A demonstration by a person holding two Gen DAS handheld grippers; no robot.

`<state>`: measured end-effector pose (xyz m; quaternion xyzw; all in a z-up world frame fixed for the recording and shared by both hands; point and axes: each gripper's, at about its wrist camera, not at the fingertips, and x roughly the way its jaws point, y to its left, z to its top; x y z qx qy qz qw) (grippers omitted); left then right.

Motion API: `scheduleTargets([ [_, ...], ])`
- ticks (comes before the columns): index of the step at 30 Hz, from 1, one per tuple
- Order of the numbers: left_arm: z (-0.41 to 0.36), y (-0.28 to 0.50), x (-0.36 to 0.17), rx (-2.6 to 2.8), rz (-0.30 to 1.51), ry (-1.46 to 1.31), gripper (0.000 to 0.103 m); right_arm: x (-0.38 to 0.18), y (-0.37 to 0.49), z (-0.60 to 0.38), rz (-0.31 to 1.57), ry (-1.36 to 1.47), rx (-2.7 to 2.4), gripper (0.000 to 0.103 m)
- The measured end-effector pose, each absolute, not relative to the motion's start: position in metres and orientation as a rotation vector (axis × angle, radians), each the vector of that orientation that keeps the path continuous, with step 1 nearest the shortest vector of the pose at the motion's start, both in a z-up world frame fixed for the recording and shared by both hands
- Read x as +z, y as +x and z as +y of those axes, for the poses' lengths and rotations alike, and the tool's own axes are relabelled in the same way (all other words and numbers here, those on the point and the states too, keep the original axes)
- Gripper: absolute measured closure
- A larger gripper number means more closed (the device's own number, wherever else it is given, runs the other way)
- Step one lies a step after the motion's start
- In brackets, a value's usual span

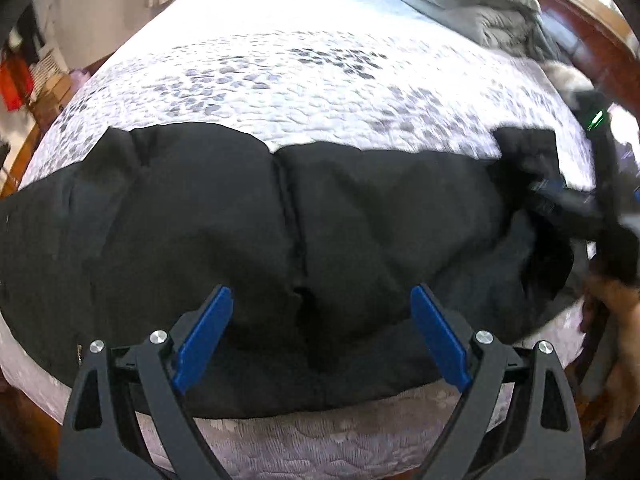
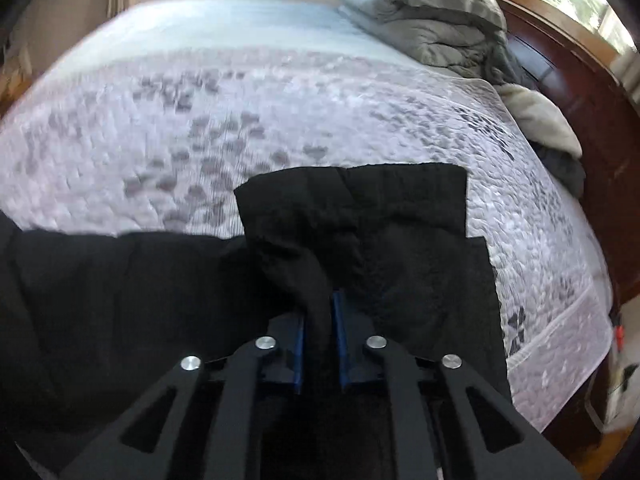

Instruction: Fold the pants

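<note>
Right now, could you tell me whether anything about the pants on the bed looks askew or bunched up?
Yes: the black pants lie mostly flat, but the end pinched in the right gripper is bunched and doubled over. The left gripper hangs open above them.

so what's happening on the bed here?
A person is folding black fabric pants spread across a white quilted bedspread. The right hand-held gripper is shut on a bunched fold at one end of the pants. The left hand-held gripper hangs open above the middle, holding nothing.
</note>
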<state>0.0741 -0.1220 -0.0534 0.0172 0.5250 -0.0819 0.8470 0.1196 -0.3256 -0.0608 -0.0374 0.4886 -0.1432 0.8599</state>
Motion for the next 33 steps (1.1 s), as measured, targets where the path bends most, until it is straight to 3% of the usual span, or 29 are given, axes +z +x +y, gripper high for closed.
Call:
scheduleTargets([
  [7,-0.127,0.064,-0.058,-0.185,1.111,0.077,0.013,-0.004,0.047,-0.395,0.845,0.27,-0.289,0.096],
  [12,-0.13,0.059,-0.06,-0.194,1.129,0.059,0.013,-0.019,-0.003,-0.459,0.861,0.484,-0.375,0.096],
  [15,-0.136,0.055,-0.059,-0.208,1.136,0.066,0.013,-0.051,-0.022,-0.477,0.947,0.539,-0.397,0.086],
  [17,-0.138,0.051,-0.058,-0.214,1.134,0.08,0.013,-0.068,-0.031,-0.484,0.985,0.536,-0.429,0.064],
  [18,-0.139,0.049,-0.057,-0.216,1.131,0.088,0.013,-0.072,-0.036,-0.486,0.979,0.536,-0.431,0.062],
  [22,-0.139,0.04,-0.055,-0.221,1.122,0.113,0.012,-0.074,-0.051,-0.501,0.921,0.62,-0.393,0.062],
  [27,-0.127,0.034,-0.059,-0.19,1.135,0.105,0.012,-0.073,-0.036,-0.51,0.926,0.563,-0.395,0.075],
  [33,-0.108,0.033,-0.061,-0.149,1.151,0.054,0.012,-0.072,-0.021,-0.509,0.944,0.524,-0.377,0.075],
])
